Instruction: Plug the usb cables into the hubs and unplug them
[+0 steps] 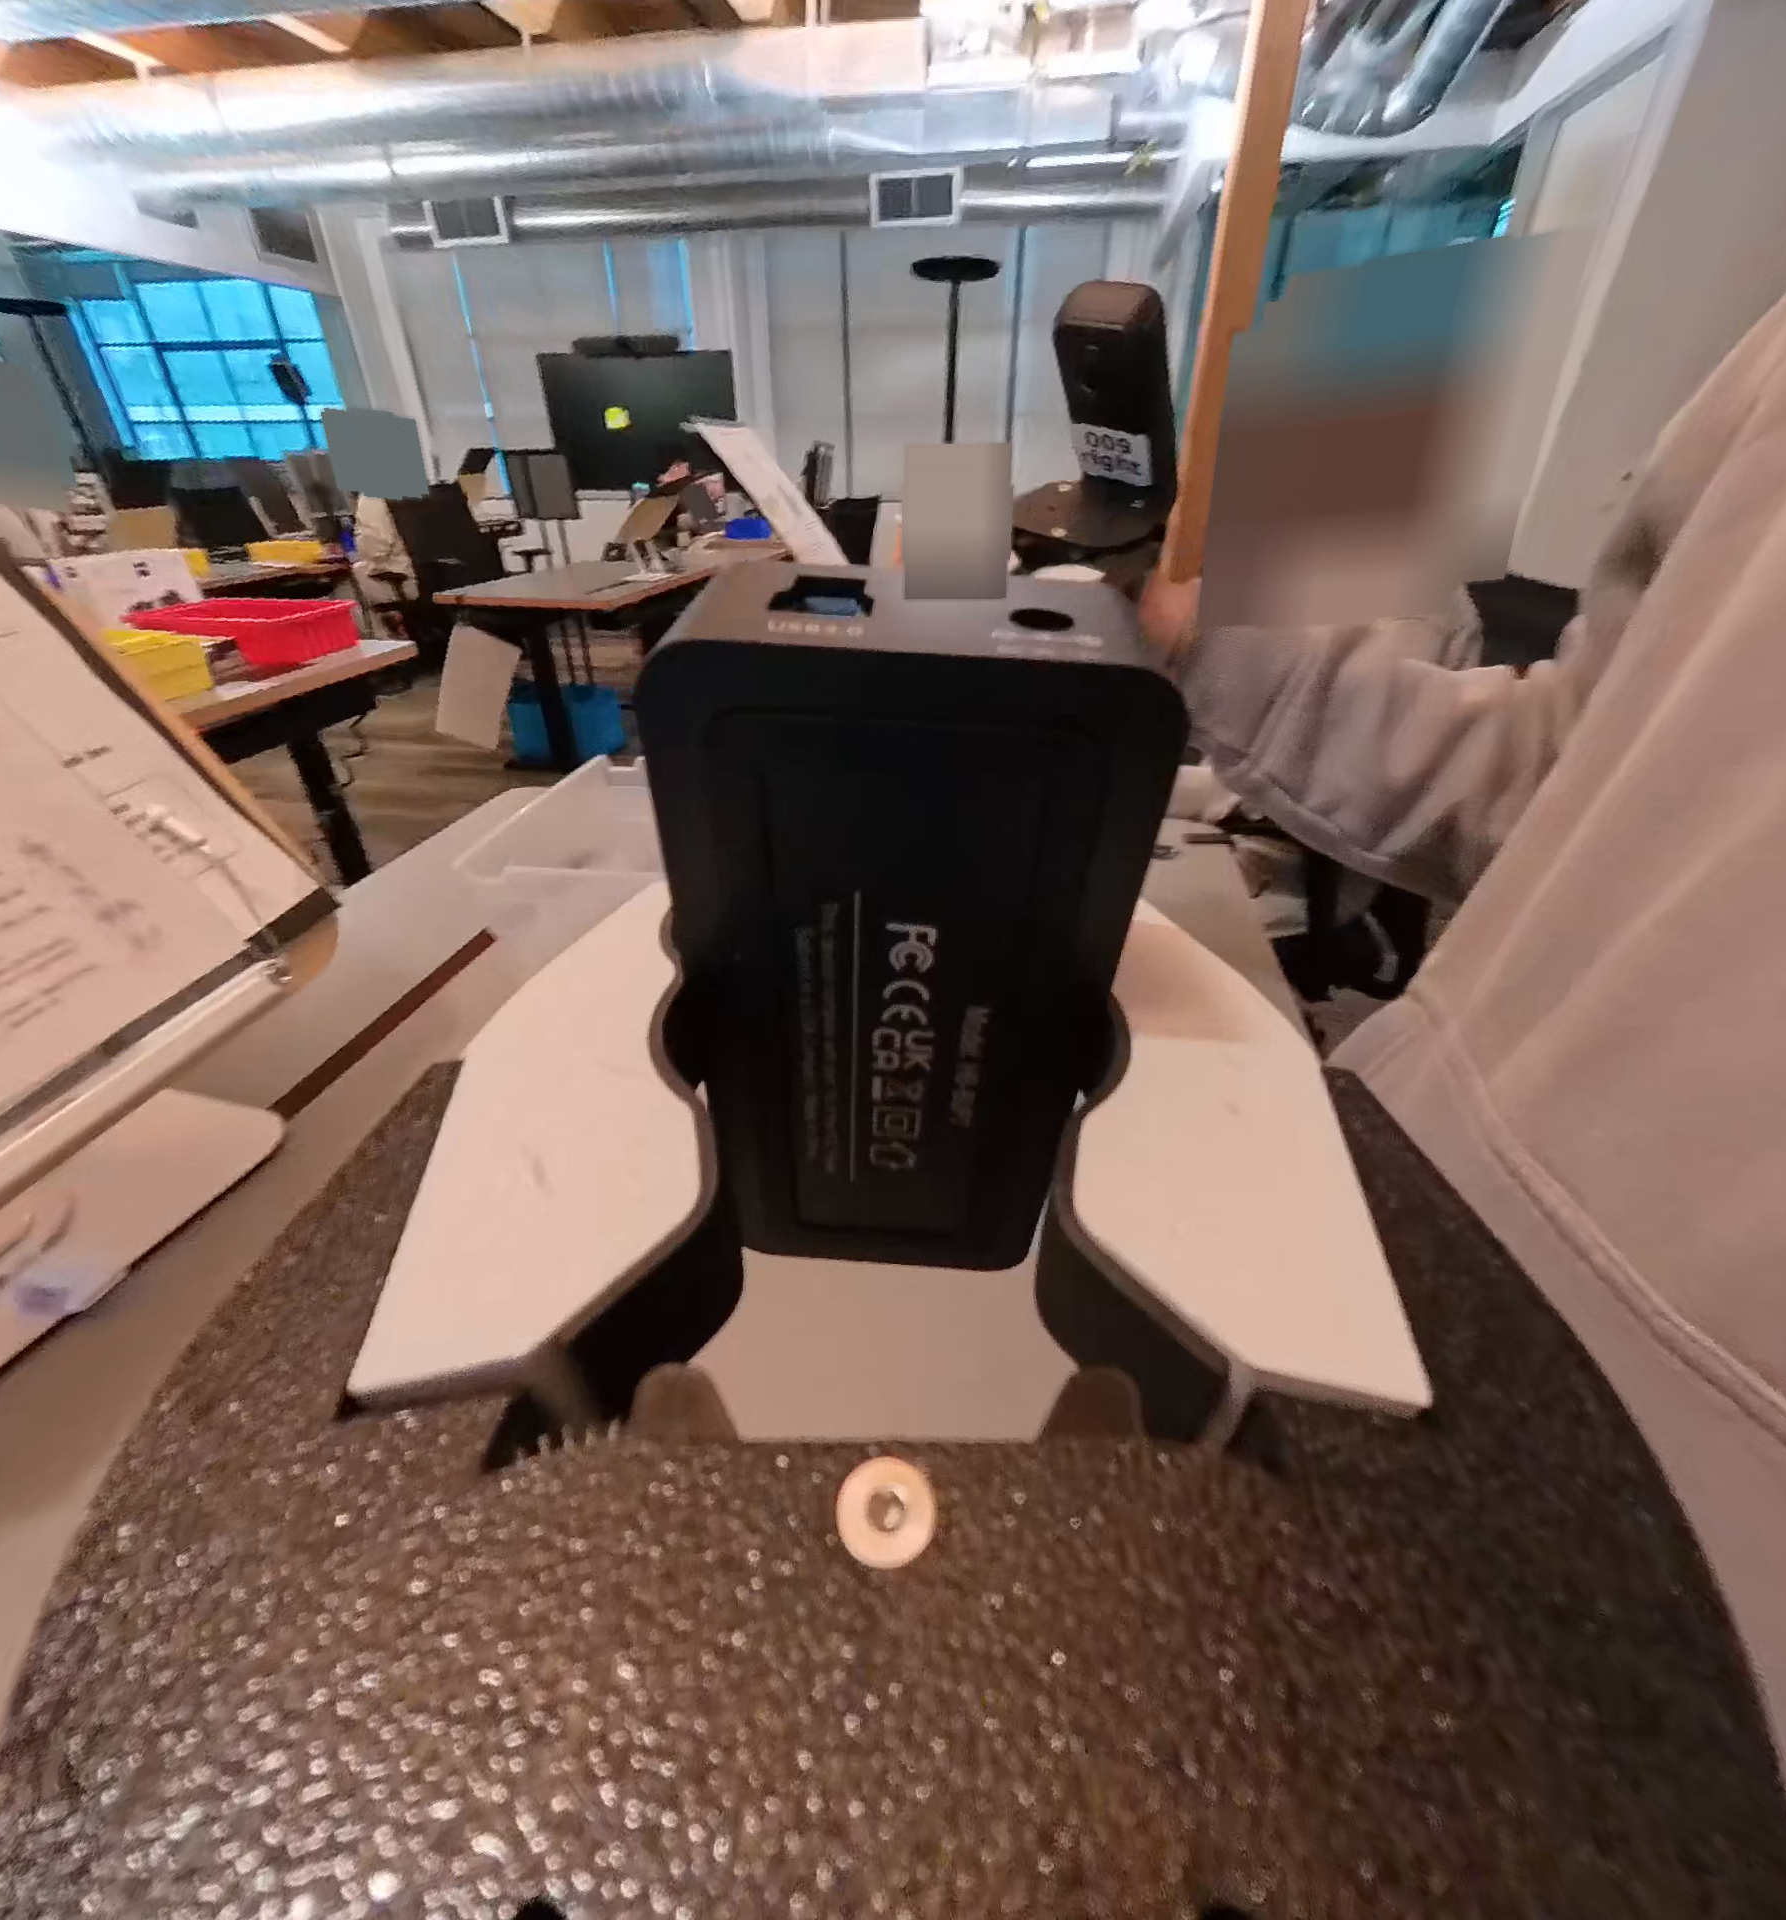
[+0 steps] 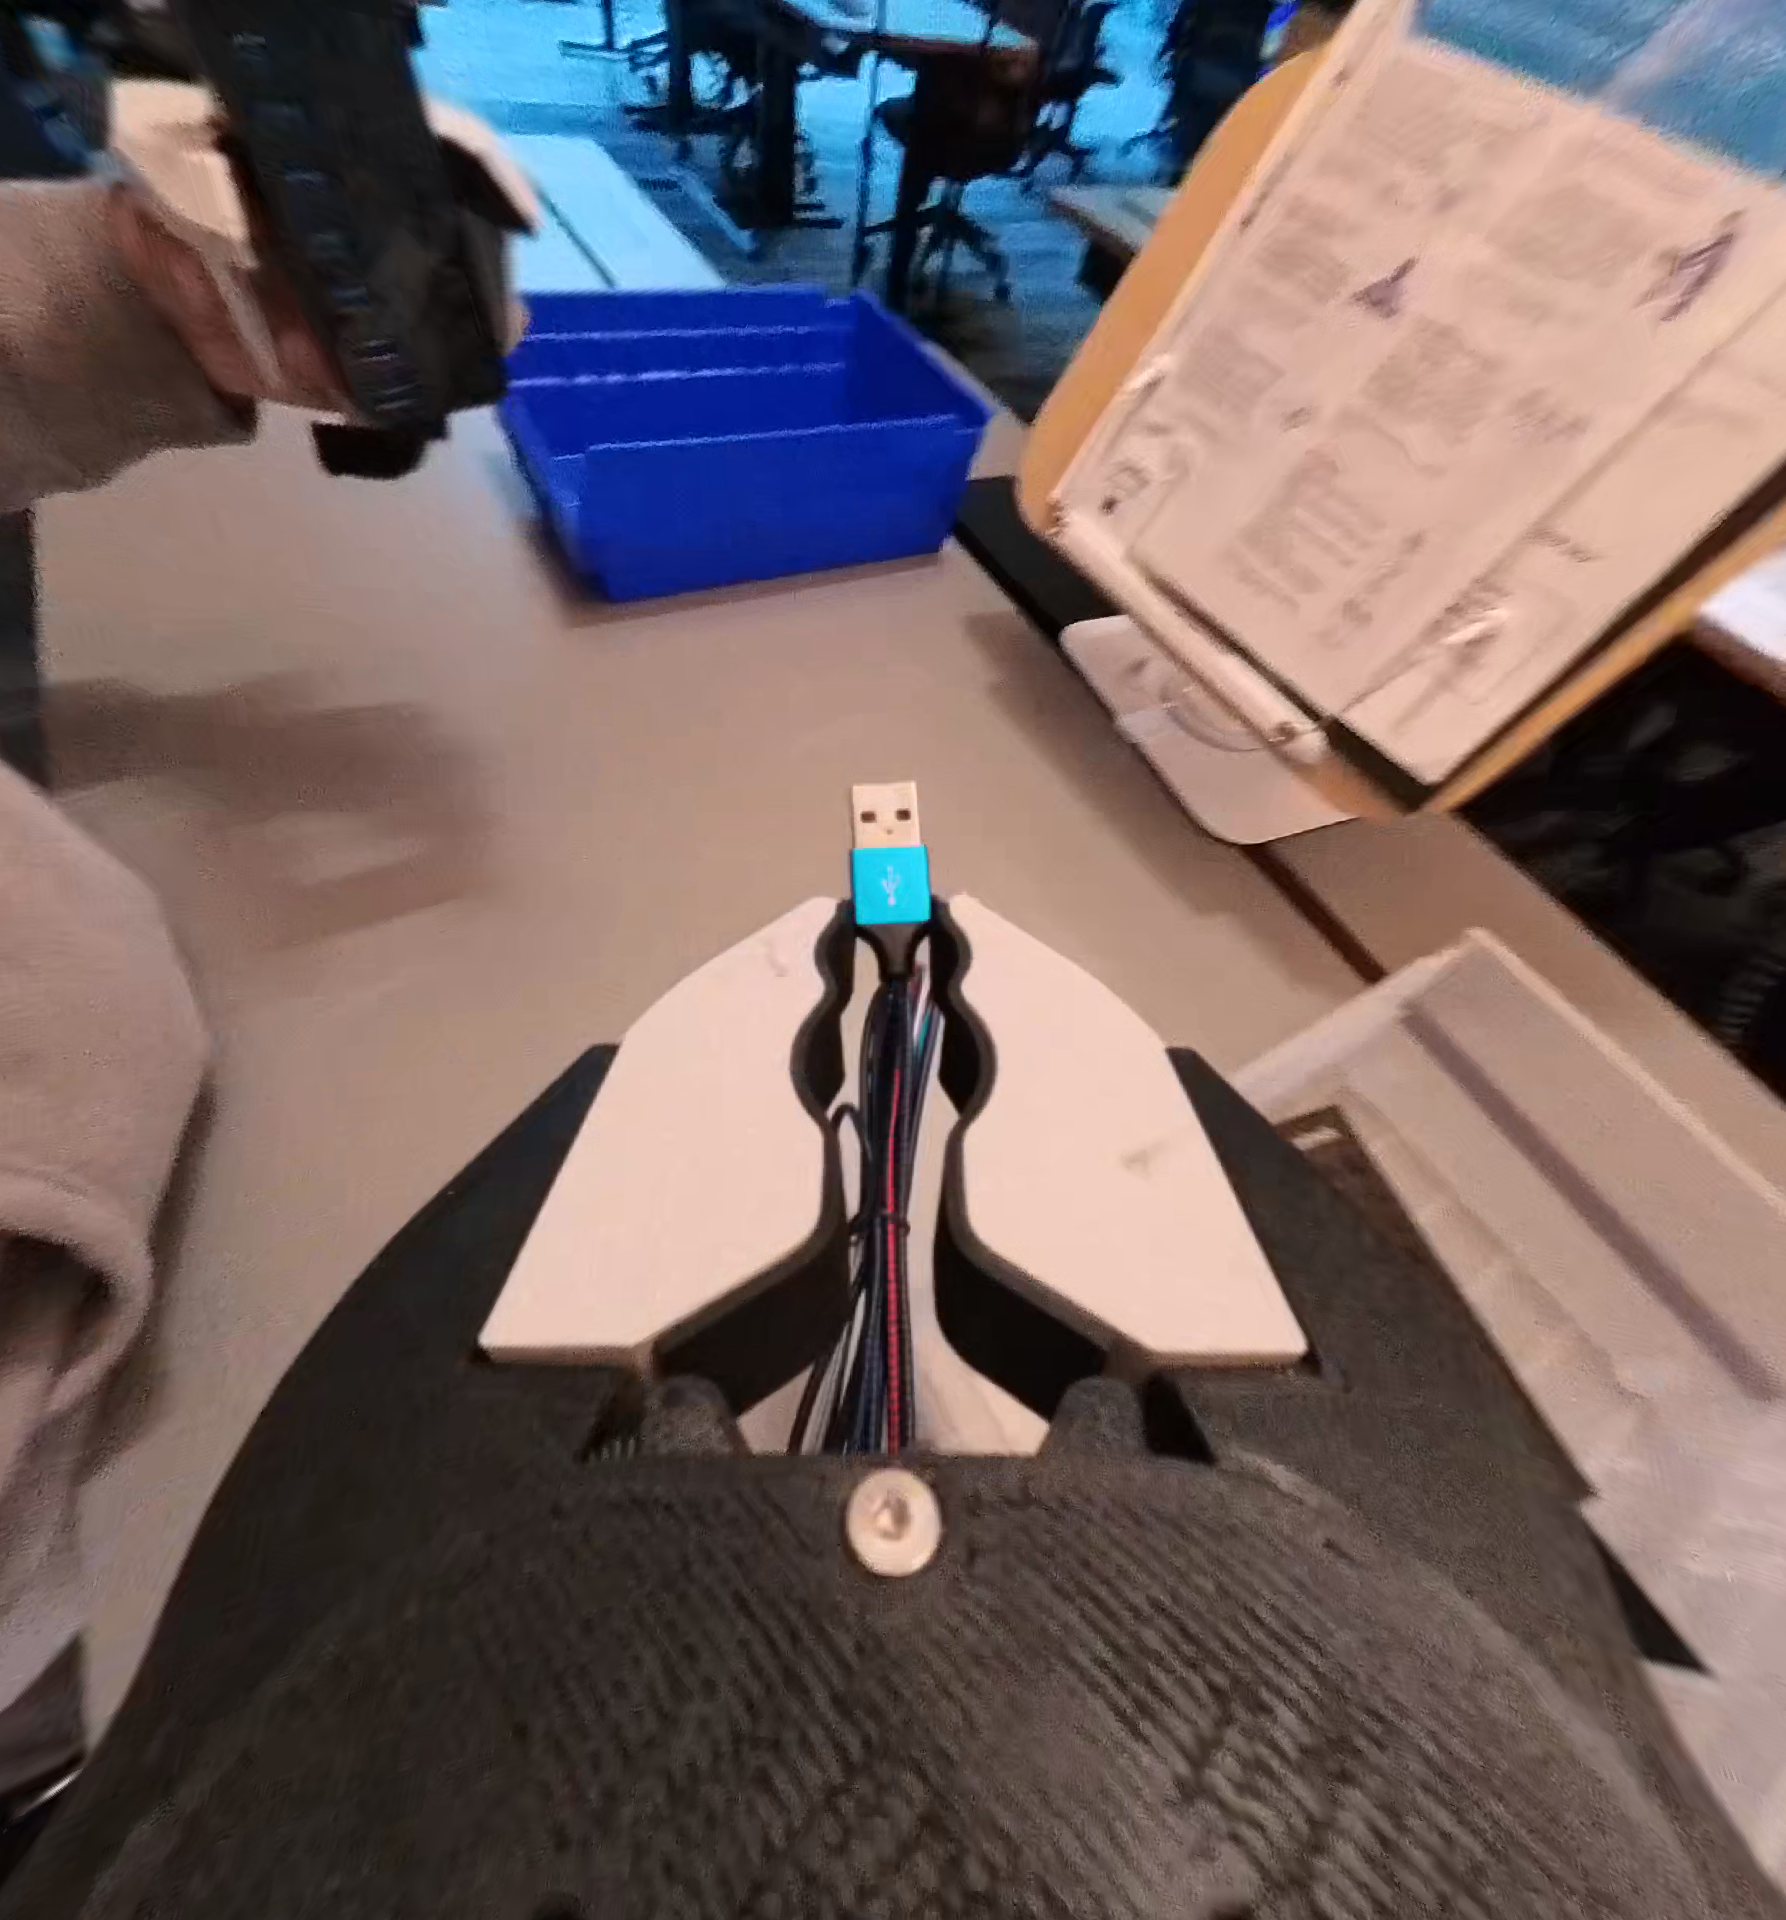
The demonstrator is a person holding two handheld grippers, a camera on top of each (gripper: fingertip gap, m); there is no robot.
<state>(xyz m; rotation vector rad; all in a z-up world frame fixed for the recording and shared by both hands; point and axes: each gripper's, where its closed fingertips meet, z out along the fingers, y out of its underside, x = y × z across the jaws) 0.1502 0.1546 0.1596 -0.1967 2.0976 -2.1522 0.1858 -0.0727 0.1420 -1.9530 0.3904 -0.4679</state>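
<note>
Bright, even indoor light, bluish from windows point(image 1: 208, 358) at back. Soft shadows on table point(image 2: 556, 748). Strong fisheye bending at edges. Motion blur on paper stand point(image 2: 1440, 416), sleeve point(image 2: 27, 1039), ceiling ducts point(image 1: 556, 104).

hub point(image 1: 910, 935) black | plug sleeve point(image 2: 890, 884) turquoise | bin point(image 2: 754, 468) blue

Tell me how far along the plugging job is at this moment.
Both pickups look done: the left gripper clamps the black hub, the right gripper the teal USB plug. The plug's metal tip is bare, in no port. Left: insertion, then unplugging.
</note>
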